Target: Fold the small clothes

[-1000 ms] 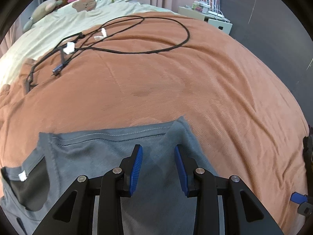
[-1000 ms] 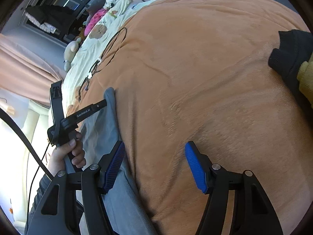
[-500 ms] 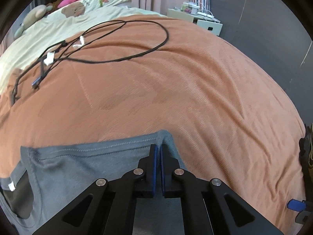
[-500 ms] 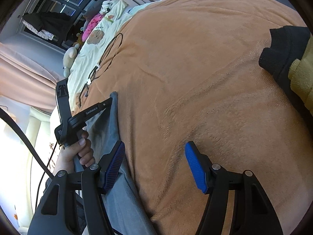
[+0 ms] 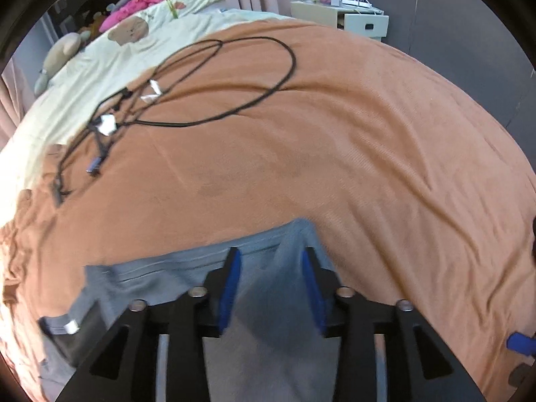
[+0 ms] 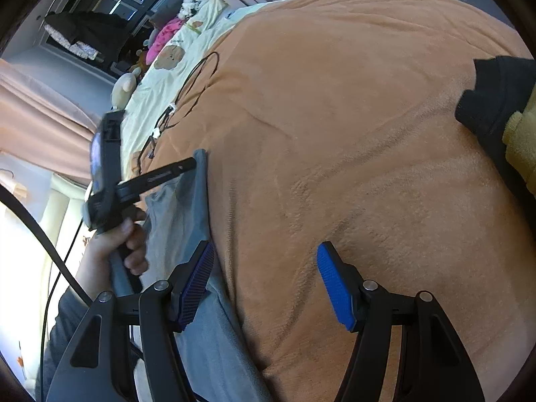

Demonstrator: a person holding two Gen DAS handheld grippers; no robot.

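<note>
A small grey garment lies flat on the orange blanket at the bed's near edge, with a dark inner band and a white label at its left end. My left gripper is open just above the garment's far right corner, a raised ridge of grey cloth lying between its blue pads. In the right wrist view the same garment runs along the left. My right gripper is open, its left pad over the cloth's edge and its right pad over bare blanket. A hand holds the left gripper's handle.
Black cables with white tags loop over the blanket's far left. A black and yellow garment lies at the right edge. Beyond are a cream duvet with plush toys and a white nightstand.
My left gripper was open, shut on the garment's corner half a second ago, and now stands open again with the cloth loose between its pads. The right gripper stayed open and hardly moved.
</note>
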